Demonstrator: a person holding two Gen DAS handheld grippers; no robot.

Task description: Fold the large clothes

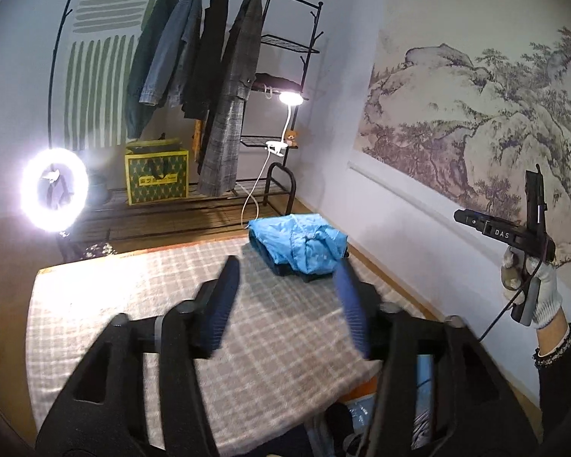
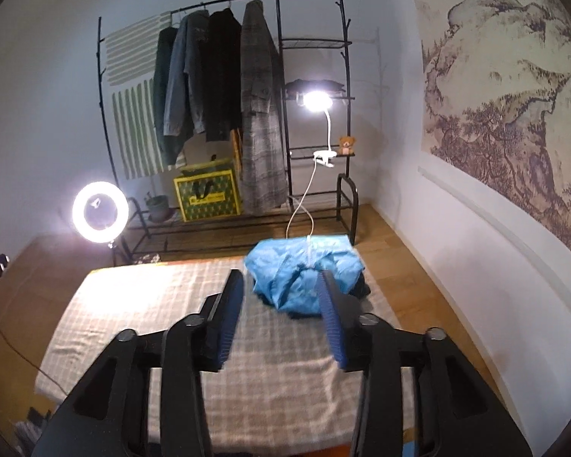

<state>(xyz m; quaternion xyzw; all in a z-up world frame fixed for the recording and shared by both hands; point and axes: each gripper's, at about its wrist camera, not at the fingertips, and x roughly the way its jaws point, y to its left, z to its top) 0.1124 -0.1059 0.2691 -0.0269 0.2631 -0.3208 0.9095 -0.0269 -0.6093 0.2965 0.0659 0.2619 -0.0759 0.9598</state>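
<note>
Two grippers hung above a checked table (image 2: 141, 304), both with jaws apart and nothing between them. Behind the table stood a black rack (image 2: 308, 0); four coats (image 2: 224, 76) hung side by side from its rail, and its side shelves carried a dark folded item (image 2: 316, 84), a clip lamp (image 2: 318, 101) that was lit, and a small teddy bear (image 2: 347, 144). On the rack's lowest slats sat a yellow-green bag (image 2: 207, 196) with its top open; what it held could not be seen. A ring light (image 2: 99, 211) glowed left of the rack. At the table's far right corner lay the blue garment (image 2: 304, 270), crumpled in a heap on darker folded cloth (image 1: 285, 268), apart from both tools. The left gripper (image 1: 285, 304) pointed down toward the table, its blue pads blurred. The right gripper (image 2: 281, 320) pointed the same way, toward the heap. From the left view, a gloved hand (image 1: 540, 285) at the right edge gripped the other tool's handle, a dark sleeve (image 1: 563, 373) below the wrist.
</note>
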